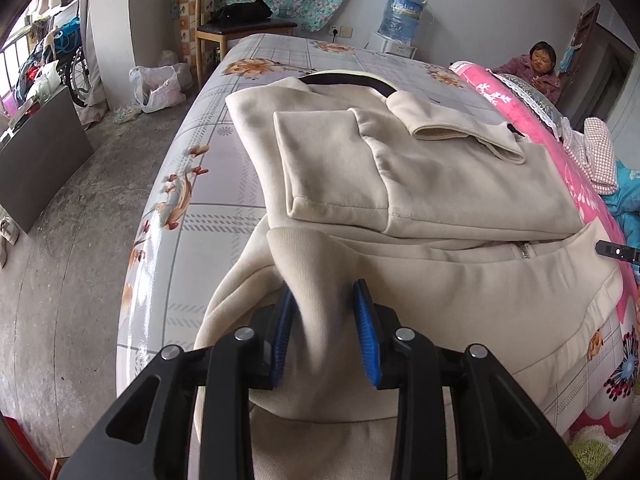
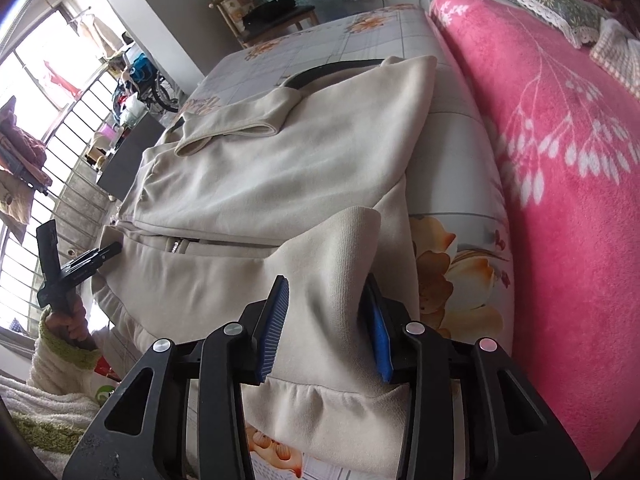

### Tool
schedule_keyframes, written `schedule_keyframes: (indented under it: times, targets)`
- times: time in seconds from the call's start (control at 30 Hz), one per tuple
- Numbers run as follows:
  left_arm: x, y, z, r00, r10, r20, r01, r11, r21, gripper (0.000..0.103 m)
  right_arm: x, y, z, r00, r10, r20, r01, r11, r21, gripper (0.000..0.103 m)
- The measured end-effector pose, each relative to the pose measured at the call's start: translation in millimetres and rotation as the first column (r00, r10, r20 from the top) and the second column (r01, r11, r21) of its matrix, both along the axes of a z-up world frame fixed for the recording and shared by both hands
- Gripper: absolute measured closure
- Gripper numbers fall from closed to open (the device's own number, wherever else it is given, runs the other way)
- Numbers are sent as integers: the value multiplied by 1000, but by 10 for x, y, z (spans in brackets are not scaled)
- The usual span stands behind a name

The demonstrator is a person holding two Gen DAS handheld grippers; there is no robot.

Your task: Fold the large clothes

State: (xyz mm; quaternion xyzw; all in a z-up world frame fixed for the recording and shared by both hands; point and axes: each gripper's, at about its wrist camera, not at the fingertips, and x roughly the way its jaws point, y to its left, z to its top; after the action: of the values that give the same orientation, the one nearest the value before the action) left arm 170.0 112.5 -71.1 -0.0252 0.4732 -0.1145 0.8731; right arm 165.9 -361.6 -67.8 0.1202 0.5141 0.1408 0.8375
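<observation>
Bedding takes up most of both views: a grey floral sheet (image 1: 224,168) covers the bed, and a thick pink blanket (image 2: 560,160) lies bunched along its far side, just beside the garment. A wooden chair (image 1: 228,28) with a black bag on its seat stands past the bed's end, near a white plastic bag (image 1: 158,88) on the concrete floor. A water dispenser (image 1: 398,16) stands against the wall, and a seated woman (image 1: 540,70) is visible behind the blanket. A dark cabinet (image 1: 40,152) stands on the floor off to the side.

The beige hoodie (image 1: 420,184) lies on the sheet, between the bed's open edge and the blanket. Its sleeves are folded in across the body, one cuff resting on top near the black-lined hood at the far end. A zipper runs across the cloth just ahead of the grippers, and the ribbed hem is lifted off the sheet.

The left gripper (image 1: 326,320) pinches a raised ridge of the hem between its blue pads, the jaws narrowed on the fabric. The right gripper (image 2: 326,316) clamps another raised fold of the same hem, near the blanket side. In the right wrist view, the left gripper shows at the hoodie's other edge, held in a hand (image 2: 68,324) with a white and green cuff.
</observation>
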Motion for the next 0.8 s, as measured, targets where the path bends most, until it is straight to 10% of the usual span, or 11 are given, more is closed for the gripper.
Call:
schedule_keyframes:
  times: [0.17, 0.5, 0.8]
  targets:
    - [-106, 5, 72, 999, -17, 40, 18, 999, -26, 83, -45, 7, 26, 999, -35, 14, 36, 999, -33, 94]
    - [-90, -119, 46, 1000, -26, -5, 26, 997, 79, 83, -43, 256, -12, 999, 24, 39, -14, 973, -232, 93]
    - [-527, -154, 396, 990, -16, 139, -3, 991, 136, 96, -539, 291, 473, 975, -25, 222, 75, 973, -218, 99]
